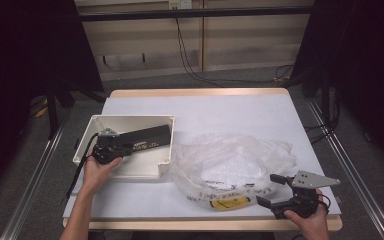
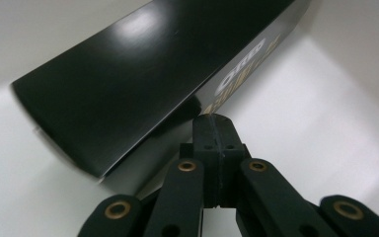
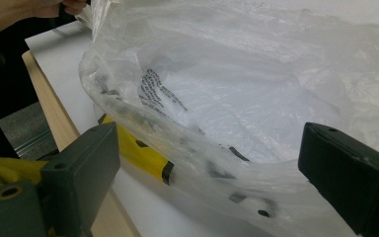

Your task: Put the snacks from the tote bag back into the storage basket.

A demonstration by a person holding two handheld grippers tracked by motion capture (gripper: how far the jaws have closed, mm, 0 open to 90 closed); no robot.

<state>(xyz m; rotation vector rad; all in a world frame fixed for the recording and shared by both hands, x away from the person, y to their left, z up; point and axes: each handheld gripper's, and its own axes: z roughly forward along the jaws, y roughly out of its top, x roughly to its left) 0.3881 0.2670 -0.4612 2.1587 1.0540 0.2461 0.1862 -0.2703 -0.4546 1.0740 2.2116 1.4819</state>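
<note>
while the shut left gripper [image 1: 125,148] pinches the black box [image 1: 147,137] inside the tray [image 1: 130,121], the right gripper [image 1: 269,190] gapes beside the bag [image 1: 230,162].

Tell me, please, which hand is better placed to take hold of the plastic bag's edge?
Right: the right gripper stands open with the plastic bag rim just ahead, while the left gripper is shut by the black box.

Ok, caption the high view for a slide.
Left hand-held gripper lowers a black box into a white tray; right hand-held gripper open beside a plastic bag.
</note>
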